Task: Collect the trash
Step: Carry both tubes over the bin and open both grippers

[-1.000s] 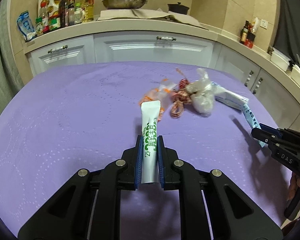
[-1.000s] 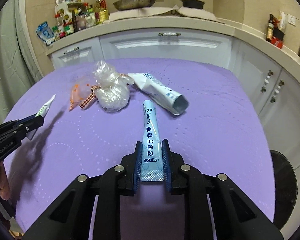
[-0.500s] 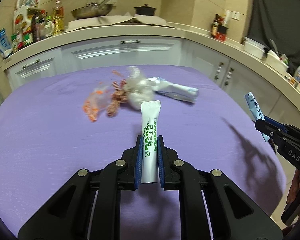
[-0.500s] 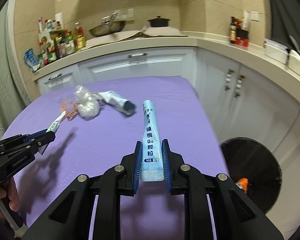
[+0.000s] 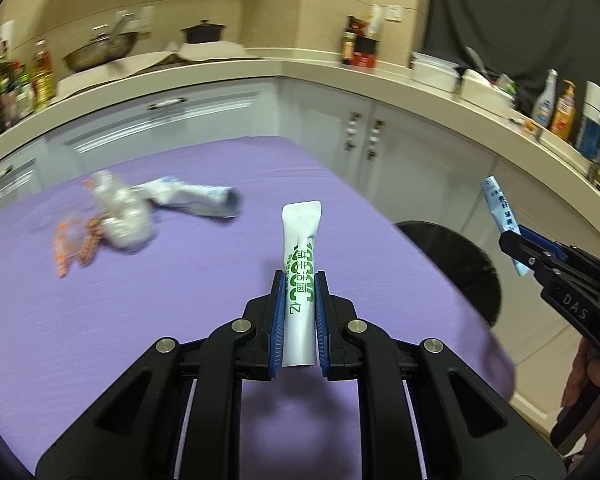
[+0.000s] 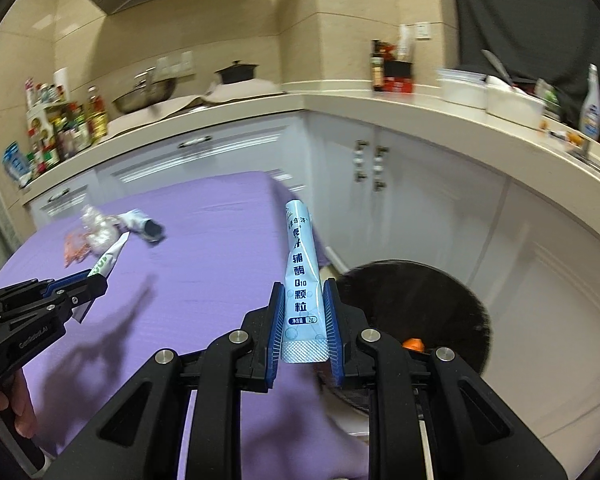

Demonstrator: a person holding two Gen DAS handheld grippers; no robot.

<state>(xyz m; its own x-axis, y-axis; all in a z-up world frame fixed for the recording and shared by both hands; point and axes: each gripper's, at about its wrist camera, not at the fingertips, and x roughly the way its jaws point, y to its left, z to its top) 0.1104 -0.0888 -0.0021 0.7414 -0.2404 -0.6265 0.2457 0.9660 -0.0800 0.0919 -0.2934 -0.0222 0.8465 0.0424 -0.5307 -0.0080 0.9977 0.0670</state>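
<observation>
Two grippers, each carrying one sachet, over a purple-clothed surface in a kitchen with white cabinets.

1. Purple cloth-covered surface: largest item; bears the trash not yet collected, gathered toward its far left.
2. Round black trash bin: stands on the floor just off the surface's right edge; something orange lies inside.
3. Right gripper: fingers clenched on item 8; poised near the bin's rim, at the surface's corner.
4. Left gripper: fingers clenched on item 7; above the surface, short of the bin.
5. Crumpled clear plastic bag: lying on the surface, touching item 6.
6. White-and-blue rolled wrapper with a dark open end: lying beside the bag.
7. White stick sachet with green lettering: upright between the left fingers.
8. Pale blue stick sachet with dark lettering: upright between the right fingers, lower end pinched.
9. Orange and checked scraps: small; left of the bag; blurred.

Handling note, by judgement: the step in hand looks like the drop. Carry each sachet fully over the bin's mouth before letting go, since light foil may flutter; right first, left following, keeping the two tools apart.
</observation>
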